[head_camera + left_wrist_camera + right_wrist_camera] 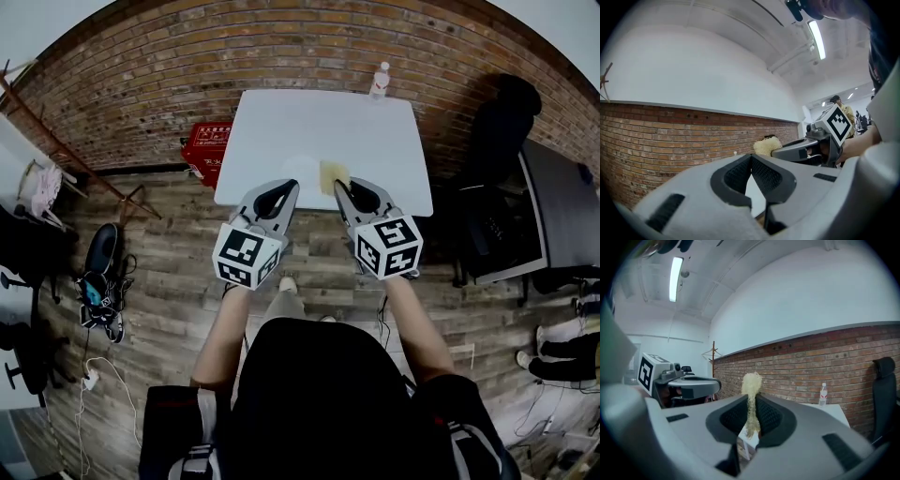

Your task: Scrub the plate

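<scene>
A white plate (302, 170) shows only faintly against the white table (281, 122), near its front edge. My right gripper (339, 185) is shut on a yellow fibrous scrubber (332, 174), held just right of the plate at the table's edge. In the right gripper view the scrubber (751, 383) sticks up from between the closed jaws of that gripper (752, 401). My left gripper (291, 185) is shut with nothing between its jaws (751, 157), its tip at the plate's near side. The two grippers point level, side by side.
A water bottle (379, 81) stands at the table's far right corner, against the brick wall. A red crate (206, 145) sits on the floor left of the table. A black chair (502, 122) and a dark desk (562, 206) stand to the right.
</scene>
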`<state>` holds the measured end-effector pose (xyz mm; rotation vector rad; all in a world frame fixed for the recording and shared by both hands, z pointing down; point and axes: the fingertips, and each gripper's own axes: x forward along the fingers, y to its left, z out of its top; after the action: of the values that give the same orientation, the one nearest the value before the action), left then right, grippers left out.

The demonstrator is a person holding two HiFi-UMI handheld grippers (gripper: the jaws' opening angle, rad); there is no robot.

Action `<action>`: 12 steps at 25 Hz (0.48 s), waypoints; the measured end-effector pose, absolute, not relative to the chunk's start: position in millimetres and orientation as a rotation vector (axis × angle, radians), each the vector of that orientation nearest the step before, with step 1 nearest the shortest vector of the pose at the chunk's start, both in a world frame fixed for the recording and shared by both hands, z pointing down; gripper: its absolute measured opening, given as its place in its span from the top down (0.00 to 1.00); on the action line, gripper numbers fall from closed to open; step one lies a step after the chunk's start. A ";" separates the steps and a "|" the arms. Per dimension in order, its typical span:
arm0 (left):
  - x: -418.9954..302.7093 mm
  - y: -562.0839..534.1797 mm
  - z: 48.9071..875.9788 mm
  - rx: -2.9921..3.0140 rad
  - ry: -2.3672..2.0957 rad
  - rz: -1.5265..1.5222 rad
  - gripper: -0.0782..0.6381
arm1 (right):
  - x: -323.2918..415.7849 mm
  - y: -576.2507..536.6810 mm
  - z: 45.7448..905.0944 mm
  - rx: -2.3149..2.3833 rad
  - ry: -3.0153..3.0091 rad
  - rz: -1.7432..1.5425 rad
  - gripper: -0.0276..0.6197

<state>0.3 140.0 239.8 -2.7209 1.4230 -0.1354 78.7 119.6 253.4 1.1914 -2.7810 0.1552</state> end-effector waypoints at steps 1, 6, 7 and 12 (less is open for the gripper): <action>2.0 139.9 241.0 -2.724 1.420 -0.137 0.86 | 79.8 119.5 253.9 1.192 -2.781 0.155 0.89; 9.0 141.5 247.1 -2.742 1.397 -0.156 0.86 | 84.8 118.1 257.9 1.204 -2.773 0.179 0.89; 8.5 141.0 247.1 -2.742 1.398 -0.156 0.86 | 84.3 117.7 258.5 1.202 -2.773 0.183 0.89; 6.9 138.1 245.5 -2.737 1.405 -0.157 0.86 | 82.7 117.9 260.8 1.191 -2.774 0.187 0.89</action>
<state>6.9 138.1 245.5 -2.7371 1.4054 -0.1565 82.7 117.9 260.8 1.1907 -2.7741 0.1872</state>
